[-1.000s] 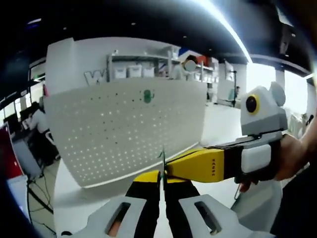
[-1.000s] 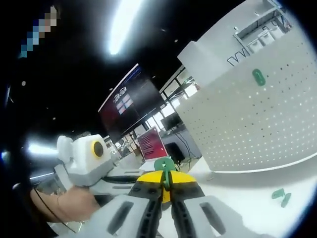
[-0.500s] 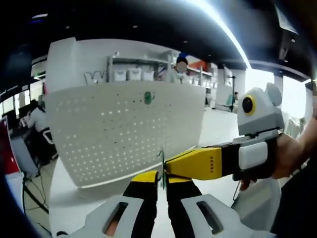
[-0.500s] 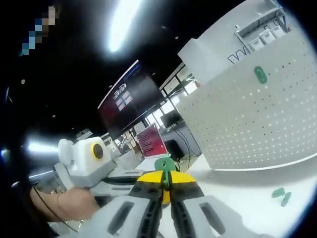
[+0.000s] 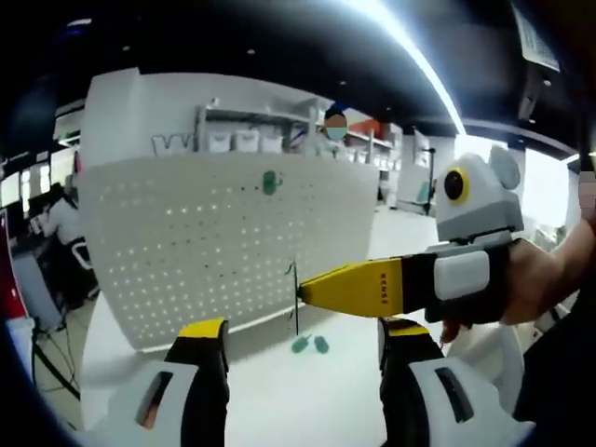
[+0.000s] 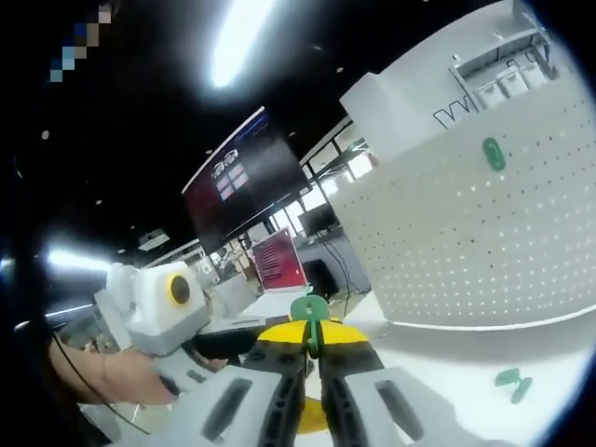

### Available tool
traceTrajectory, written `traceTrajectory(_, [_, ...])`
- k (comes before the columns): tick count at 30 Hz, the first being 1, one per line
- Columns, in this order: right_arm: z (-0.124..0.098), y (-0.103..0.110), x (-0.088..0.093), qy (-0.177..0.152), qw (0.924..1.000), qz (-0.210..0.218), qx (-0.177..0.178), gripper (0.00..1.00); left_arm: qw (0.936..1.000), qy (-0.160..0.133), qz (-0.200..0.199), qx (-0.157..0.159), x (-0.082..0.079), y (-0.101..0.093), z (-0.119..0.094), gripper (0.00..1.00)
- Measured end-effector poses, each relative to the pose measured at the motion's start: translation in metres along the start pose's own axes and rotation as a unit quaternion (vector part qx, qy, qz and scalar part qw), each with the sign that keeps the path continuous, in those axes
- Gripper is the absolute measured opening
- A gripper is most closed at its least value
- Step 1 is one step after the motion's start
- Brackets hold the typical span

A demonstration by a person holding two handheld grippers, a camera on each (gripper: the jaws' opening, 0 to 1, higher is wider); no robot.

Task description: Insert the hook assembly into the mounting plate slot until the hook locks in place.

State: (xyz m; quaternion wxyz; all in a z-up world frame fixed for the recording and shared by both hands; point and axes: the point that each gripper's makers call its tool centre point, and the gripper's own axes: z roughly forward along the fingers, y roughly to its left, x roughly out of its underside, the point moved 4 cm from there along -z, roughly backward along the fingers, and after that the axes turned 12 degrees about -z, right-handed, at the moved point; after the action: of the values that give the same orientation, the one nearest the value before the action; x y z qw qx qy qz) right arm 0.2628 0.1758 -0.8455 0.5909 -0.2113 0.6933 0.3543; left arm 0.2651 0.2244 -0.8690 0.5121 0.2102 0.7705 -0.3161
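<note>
Left gripper view: the left gripper [image 5: 296, 358] stood with its yellow-tipped jaws spread wide apart and nothing between them. The right gripper [image 5: 303, 293] entered from the right, held in a person's hand [image 5: 535, 289], its yellow jaws closed to a point on a thin green hook assembly [image 5: 294, 296], seen edge-on as a dark upright sliver at the jaw tips. The piece was held in the air above the white tabletop [image 5: 307, 400], apart from the left gripper's jaws. Beyond it a white perforated mounting plate [image 5: 214, 247] stood upright along the far edge of the tabletop, with one green hook [image 5: 270, 182] already seated near its upper edge. Two small green parts [image 5: 310, 345] lay side by side on the tabletop in front of the plate.

Right gripper view: the right gripper [image 6: 311, 337] had its jaws pressed together on the hook assembly [image 6: 308, 313], whose rounded green head rose above the tips. The left gripper [image 6: 209, 340] lay at the left, held by a hand [image 6: 112, 377]; its jaw state could not be told from this view. The mounting plate [image 6: 466, 242] stood to the right, the mounted hook [image 6: 494, 154] high on it, and the two green parts [image 6: 512, 383] lay on the tabletop [image 6: 447, 358] near its foot.
</note>
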Motion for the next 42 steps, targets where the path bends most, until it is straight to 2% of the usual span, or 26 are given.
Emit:
traceTrajectory(5, [-0.001, -0.004, -0.003, 0.003, 0.9998, -0.022, 0.002, 0.0, 0.9999, -0.01, -0.008, 0.011, 0.0, -0.002, -0.003, 0.79])
traceTrajectory(7, [-0.002, -0.005, -0.004, 0.002, 0.9995, -0.031, 0.004, 0.0, 0.9993, -0.024, -0.027, 0.009, -0.002, -0.001, -0.005, 0.84])
traceTrajectory(15, [-0.002, -0.01, -0.006, 0.005, 0.9986, -0.052, 0.008, 0.0, 0.9982, -0.038, -0.044, 0.016, 0.001, 0.002, -0.013, 0.94])
traceTrajectory(18, [-0.001, -0.012, -0.005, 0.005, 0.9984, -0.055, 0.013, 0.0, 0.995, -0.065, -0.071, 0.027, -0.006, -0.001, -0.015, 1.0])
traceTrajectory(25, [0.0, -0.013, -0.005, 0.006, 0.9975, -0.068, 0.02, 0.0, 0.9964, -0.054, -0.06, 0.025, -0.002, 0.0, -0.016, 1.0])
traceTrajectory(31, [-0.003, -0.024, -0.015, -0.011, 0.9918, -0.106, 0.07, 0.0, 0.9966, -0.049, -0.063, 0.021, 0.002, 0.001, -0.017, 1.0])
traceTrajectory(37, [-0.002, -0.043, -0.02, -0.02, 0.9858, -0.114, 0.121, 0.0, 0.996, -0.048, -0.07, 0.028, 0.0, -0.005, -0.016, 1.0])
traceTrajectory(42, [-0.003, -0.061, -0.031, -0.039, 0.9777, -0.118, 0.169, 0.0, 0.9962, -0.042, -0.072, 0.027, 0.002, -0.004, -0.016, 1.0])
